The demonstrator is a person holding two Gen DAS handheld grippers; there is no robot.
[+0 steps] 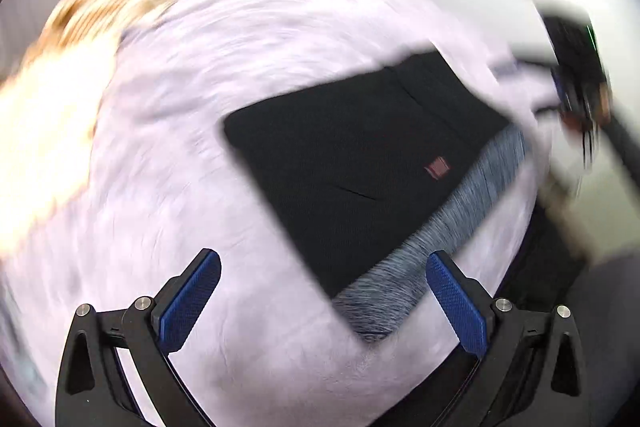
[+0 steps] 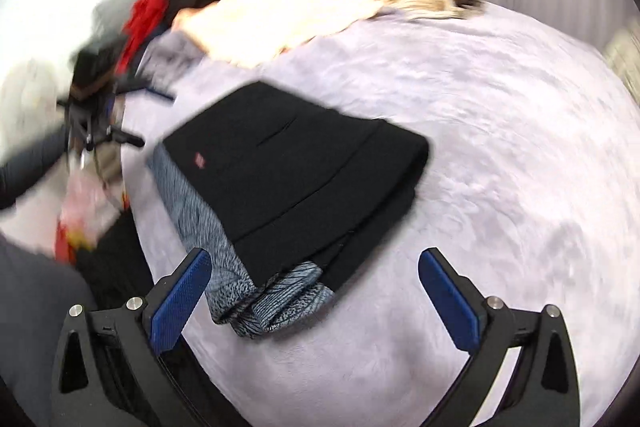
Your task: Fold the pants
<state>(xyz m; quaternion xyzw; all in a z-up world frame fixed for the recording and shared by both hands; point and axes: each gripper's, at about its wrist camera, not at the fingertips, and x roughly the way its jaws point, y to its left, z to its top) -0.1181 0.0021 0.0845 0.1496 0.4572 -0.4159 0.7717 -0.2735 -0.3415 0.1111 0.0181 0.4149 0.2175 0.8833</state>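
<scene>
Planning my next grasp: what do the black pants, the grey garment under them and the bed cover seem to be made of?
Black pants: matte woven cloth, likely; folds hold crisp edges. Grey garment: heathered knit, probably stretchy; mottled streaks. Bed cover: soft plush, seemingly fleece; faint mottled nap. Blur limits certainty.

Folded pants (image 2: pixel 296 163) lie on another garment (image 2: pixel 200 195), on the bed (image 2: pixel 500 147).

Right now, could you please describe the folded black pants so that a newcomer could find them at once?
Start from the lilac bedspread covering the bed. Near its middle lies a flat dark rectangle, the black pants, stacked on a grey-blue patterned garment. Only the pants carry a small red label.
</scene>
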